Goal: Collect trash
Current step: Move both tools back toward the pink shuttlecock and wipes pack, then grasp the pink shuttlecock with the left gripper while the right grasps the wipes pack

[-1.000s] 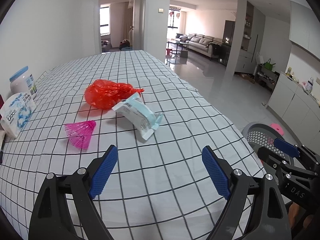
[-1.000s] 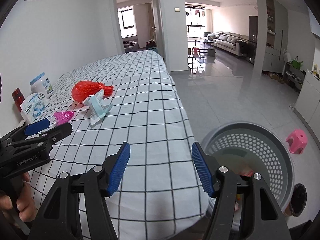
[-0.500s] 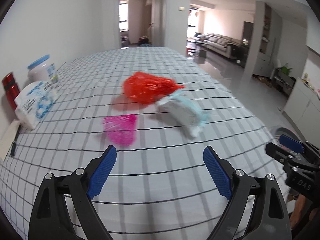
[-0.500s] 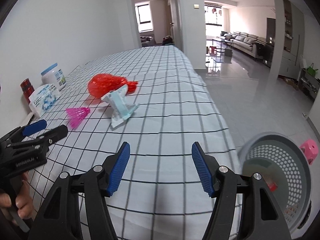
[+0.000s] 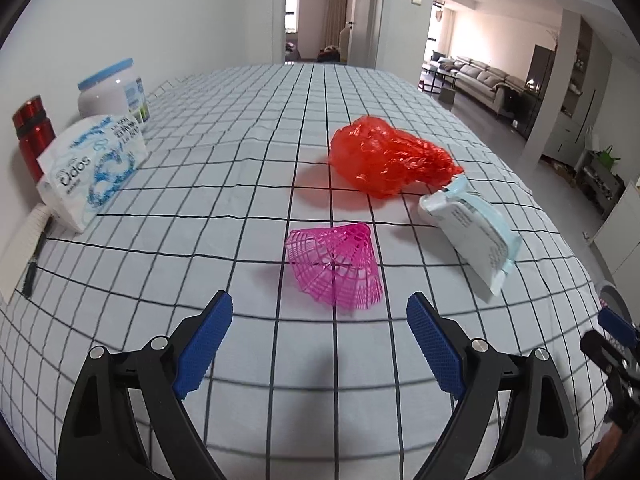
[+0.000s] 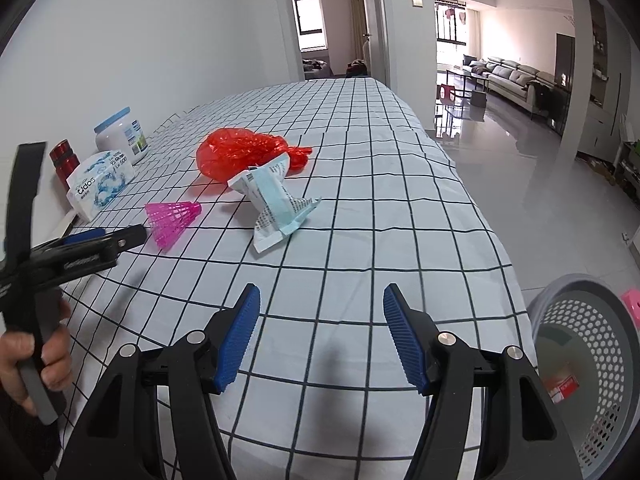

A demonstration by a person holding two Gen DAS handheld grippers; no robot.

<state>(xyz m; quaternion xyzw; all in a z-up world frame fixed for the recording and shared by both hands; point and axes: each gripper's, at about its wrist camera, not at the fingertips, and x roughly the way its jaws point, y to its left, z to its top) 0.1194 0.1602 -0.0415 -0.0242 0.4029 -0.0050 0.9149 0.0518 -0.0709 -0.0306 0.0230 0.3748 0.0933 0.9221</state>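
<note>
On the checked tablecloth [image 5: 240,160] lie a pink plastic shuttlecock [image 5: 334,264], a crumpled red plastic bag [image 5: 390,160] and a white-and-blue wrapper [image 5: 470,236]. My left gripper [image 5: 320,340] is open just short of the shuttlecock, nothing between its blue pads. In the right wrist view the left gripper [image 6: 116,240] shows from the side, its tip close beside the shuttlecock [image 6: 172,216]. My right gripper [image 6: 320,336] is open over the table's near edge, with the wrapper [image 6: 276,204] and the red bag [image 6: 244,152] farther ahead.
A grey perforated basket [image 6: 596,376] stands on the floor right of the table, with something red inside. Along the wall on the left are a tissue pack [image 5: 92,168], a white jar [image 5: 114,94], a red can [image 5: 34,132] and a notepad with pen [image 5: 24,256].
My left gripper has swung left and closer, so the shuttlecock now sits right ahead of its jaws. The right gripper has moved in over the table, and the basket has slid to the right edge.
</note>
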